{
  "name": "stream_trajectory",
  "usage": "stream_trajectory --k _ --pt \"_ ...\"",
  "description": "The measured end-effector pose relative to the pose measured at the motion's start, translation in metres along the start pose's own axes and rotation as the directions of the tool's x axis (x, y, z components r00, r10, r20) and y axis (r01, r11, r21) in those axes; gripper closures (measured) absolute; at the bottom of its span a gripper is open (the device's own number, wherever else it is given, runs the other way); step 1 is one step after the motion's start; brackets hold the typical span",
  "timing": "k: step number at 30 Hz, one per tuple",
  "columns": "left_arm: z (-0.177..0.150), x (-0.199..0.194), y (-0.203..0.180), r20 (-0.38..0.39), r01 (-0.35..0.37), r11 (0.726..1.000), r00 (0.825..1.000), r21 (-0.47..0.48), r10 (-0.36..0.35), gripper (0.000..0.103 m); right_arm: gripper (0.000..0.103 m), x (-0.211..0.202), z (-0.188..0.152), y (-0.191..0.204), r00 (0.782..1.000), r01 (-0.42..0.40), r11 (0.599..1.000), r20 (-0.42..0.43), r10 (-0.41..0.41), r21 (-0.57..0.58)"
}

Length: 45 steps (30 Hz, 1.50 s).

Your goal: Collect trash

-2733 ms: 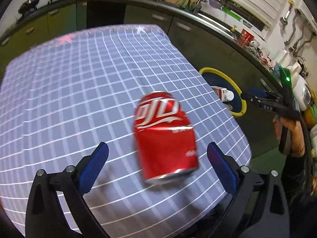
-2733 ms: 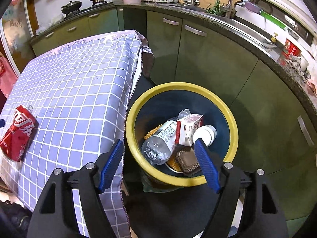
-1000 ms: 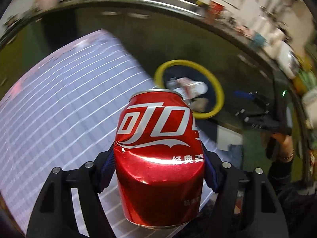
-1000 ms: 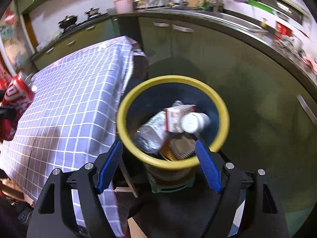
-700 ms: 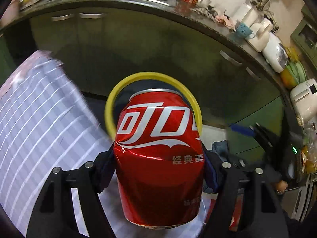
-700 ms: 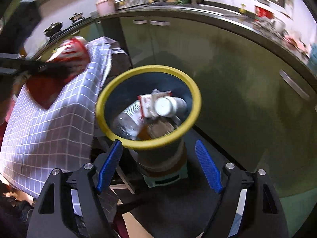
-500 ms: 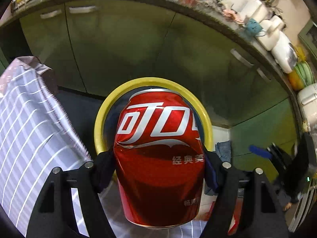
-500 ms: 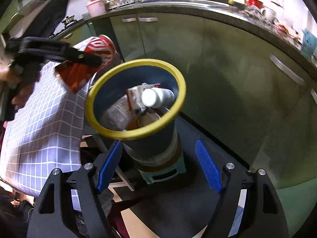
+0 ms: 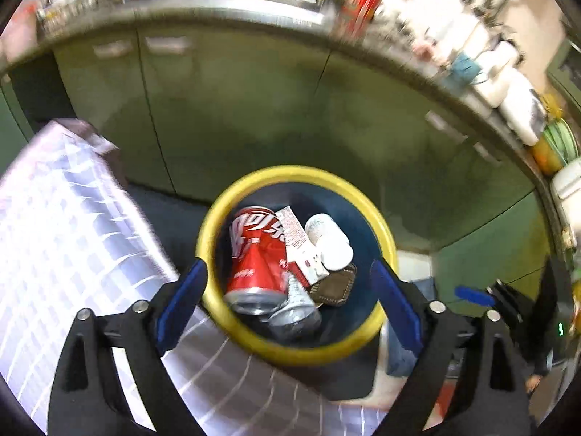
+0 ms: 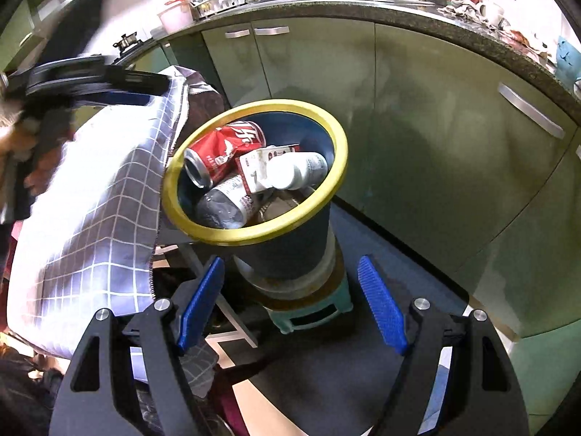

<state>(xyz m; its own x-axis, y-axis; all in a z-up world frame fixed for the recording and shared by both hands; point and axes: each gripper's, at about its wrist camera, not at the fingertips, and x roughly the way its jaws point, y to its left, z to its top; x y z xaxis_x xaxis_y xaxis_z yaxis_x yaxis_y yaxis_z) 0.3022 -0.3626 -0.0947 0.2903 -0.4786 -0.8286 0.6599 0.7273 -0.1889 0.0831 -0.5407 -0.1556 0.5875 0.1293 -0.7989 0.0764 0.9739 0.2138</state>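
Observation:
A dented red cola can lies inside the blue bin with the yellow rim, on top of a clear plastic bottle, a small carton and a white bottle. My left gripper is open and empty, above the bin's near rim. My right gripper is open and empty, low beside the bin, where the can also shows. The left gripper appears at the upper left there.
A table with a checked purple cloth stands left of the bin; it also shows in the right wrist view. Green kitchen cabinets curve behind the bin. The bin stands on a teal stool. The right gripper shows at the right.
My left gripper carried the can from the table to over the bin, opened, and the can dropped in. My right gripper drew back and lower from the bin.

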Motion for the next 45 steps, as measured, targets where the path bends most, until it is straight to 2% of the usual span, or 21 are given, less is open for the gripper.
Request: stream_trajectory --k 3,7,8,9,11,12,13,15,19,21,24,27,30,32,34,37,40,42,45 --pt "-0.025 -0.052 0.002 0.116 -0.05 0.999 0.992 0.018 0.047 0.011 0.027 -0.004 0.0 0.008 1.0 -0.01 1.0 0.006 0.01 -0.012" --pt "-0.071 -0.123 0.008 0.277 -0.11 0.994 0.955 -0.011 0.109 0.007 0.024 -0.011 0.001 0.029 0.999 -0.034 0.999 0.03 0.035 -0.04" --pt "-0.083 -0.14 0.01 0.318 -0.132 0.991 0.938 -0.03 0.135 0.007 0.024 -0.013 0.001 0.036 0.998 -0.043 0.998 0.038 0.045 -0.05" --pt "-0.102 -0.161 0.014 0.365 -0.167 0.984 0.914 -0.06 0.177 0.007 0.024 -0.014 0.002 0.041 0.998 -0.052 0.997 0.044 0.055 -0.058" --pt "-0.128 -0.19 0.02 0.413 -0.23 0.966 0.873 -0.121 0.26 0.007 0.024 -0.017 0.002 0.057 0.995 -0.077 0.994 0.052 0.081 -0.084" --pt "-0.144 -0.205 0.025 0.429 -0.265 0.95 0.847 -0.168 0.312 0.007 0.024 -0.018 0.003 0.065 0.994 -0.085 0.992 0.057 0.091 -0.097" --pt "-0.159 -0.218 0.029 0.443 -0.289 0.934 0.824 -0.208 0.353 0.007 0.024 -0.019 0.003 0.077 0.993 -0.093 0.989 0.067 0.101 -0.116" --pt "-0.182 -0.237 0.037 0.454 -0.318 0.91 0.792 -0.266 0.409 0.007 0.023 -0.022 0.005 0.094 0.99 -0.104 0.984 0.08 0.117 -0.147" --pt "-0.237 -0.278 0.045 0.446 -0.396 0.827 0.704 -0.4 0.553 0.007 0.018 -0.047 0.005 0.134 0.976 -0.129 0.968 0.147 0.162 -0.215" --pt "-0.259 -0.294 0.046 0.444 -0.409 0.797 0.672 -0.444 0.592 0.007 0.015 -0.061 0.002 0.147 0.967 -0.133 0.965 0.186 0.176 -0.225" --pt "-0.287 -0.313 0.043 0.44 -0.42 0.763 0.636 -0.492 0.634 0.007 0.011 -0.085 -0.003 0.166 0.953 -0.135 0.958 0.232 0.195 -0.252" --pt "-0.307 -0.323 0.037 0.424 -0.454 0.733 0.61 -0.506 0.67 0.007 0.007 -0.108 -0.012 0.184 0.947 -0.102 0.951 0.266 0.182 -0.291" --pt "-0.322 -0.332 0.033 0.421 -0.465 0.718 0.592 -0.518 0.687 0.007 0.006 -0.13 -0.019 0.197 0.932 -0.061 0.948 0.323 0.166 -0.312" --pt "-0.33 -0.337 0.029 0.429 -0.458 0.715 0.583 -0.528 0.69 0.007 0.005 -0.142 -0.024 0.201 0.923 -0.036 0.947 0.353 0.155 -0.32" --pt "-0.339 -0.343 0.026 0.44 -0.446 0.721 0.582 -0.53 0.684 0.007 0.005 -0.15 -0.03 0.204 0.916 -0.009 0.944 0.375 0.14 -0.329" --pt "-0.349 -0.352 0.023 0.45 -0.435 0.707 0.557 -0.558 0.698 0.007 0.005 -0.161 -0.036 0.206 0.91 0.0 0.943 0.392 0.138 -0.332" --pt "-0.358 -0.362 0.022 0.45 -0.426 0.7 0.551 -0.573 0.703 0.007 0.005 -0.168 -0.04 0.205 0.906 -0.003 0.944 0.398 0.143 -0.331" --pt "-0.361 -0.365 0.018 0.447 -0.436 0.692 0.541 -0.575 0.713 0.007 0.005 -0.171 -0.041 0.203 0.905 -0.003 0.942 0.4 0.145 -0.335" --pt "-0.361 -0.365 0.014 0.436 -0.458 0.682 0.536 -0.57 0.723 0.007 0.005 -0.173 -0.042 0.201 0.904 -0.006 0.942 0.401 0.149 -0.336"
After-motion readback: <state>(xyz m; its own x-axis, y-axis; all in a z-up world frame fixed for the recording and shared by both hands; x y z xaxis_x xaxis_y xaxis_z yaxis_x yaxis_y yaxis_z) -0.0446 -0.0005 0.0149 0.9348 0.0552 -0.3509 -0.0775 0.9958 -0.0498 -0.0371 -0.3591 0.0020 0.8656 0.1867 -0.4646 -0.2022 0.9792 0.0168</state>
